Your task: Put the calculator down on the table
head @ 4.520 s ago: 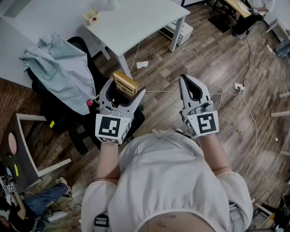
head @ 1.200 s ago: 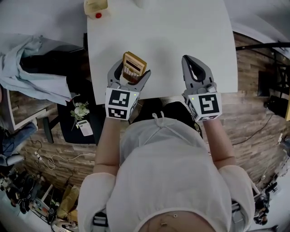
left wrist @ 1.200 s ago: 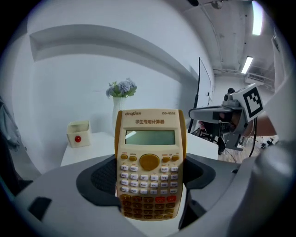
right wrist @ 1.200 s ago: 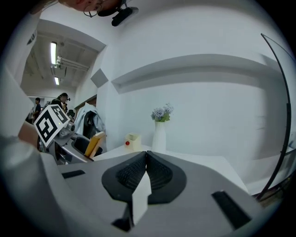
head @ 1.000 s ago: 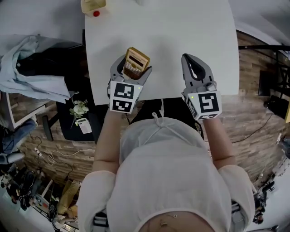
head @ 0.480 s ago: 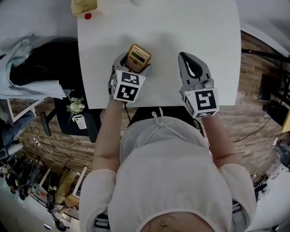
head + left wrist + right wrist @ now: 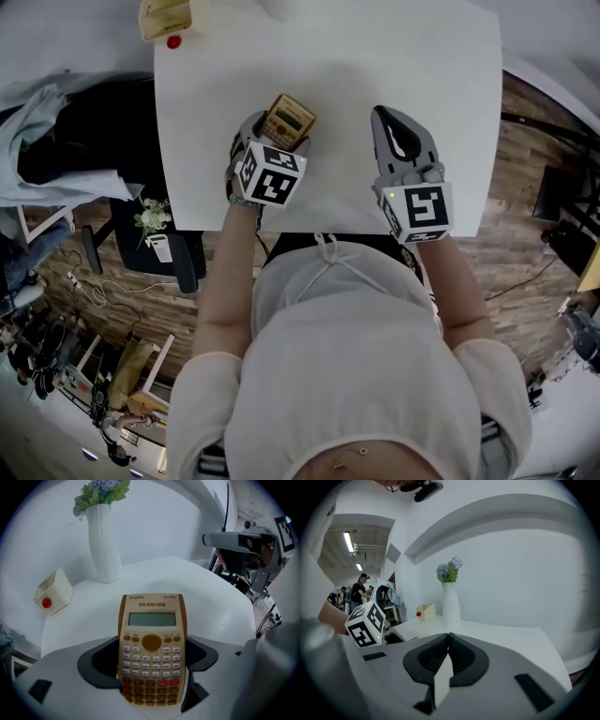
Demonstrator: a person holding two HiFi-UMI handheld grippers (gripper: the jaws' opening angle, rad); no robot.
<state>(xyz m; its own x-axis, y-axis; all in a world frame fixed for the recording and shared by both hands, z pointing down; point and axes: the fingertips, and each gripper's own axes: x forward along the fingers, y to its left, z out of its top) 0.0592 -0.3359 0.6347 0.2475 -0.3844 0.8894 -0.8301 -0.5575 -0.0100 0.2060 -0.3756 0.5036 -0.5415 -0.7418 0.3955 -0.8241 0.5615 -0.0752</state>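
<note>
A tan calculator (image 7: 151, 644) with a grey screen stands between the jaws of my left gripper (image 7: 151, 656), which is shut on its lower half. In the head view the calculator (image 7: 286, 117) pokes out ahead of the left gripper (image 7: 272, 150), above the near left part of the white table (image 7: 356, 66). My right gripper (image 7: 398, 141) hovers over the table's near right part, jaws shut with nothing between them. In the right gripper view the jaws (image 7: 448, 637) meet at their tips.
A white ribbed vase (image 7: 106, 545) with flowers stands at the back of the table. A cream box (image 7: 53, 592) with a red knob sits at the back left corner. A chair (image 7: 75, 141) draped with cloth stands left of the table.
I have moved from the wooden floor up to the white table. My left gripper has carried the calculator forward over the tabletop and tipped it more. The right gripper stays shut.
</note>
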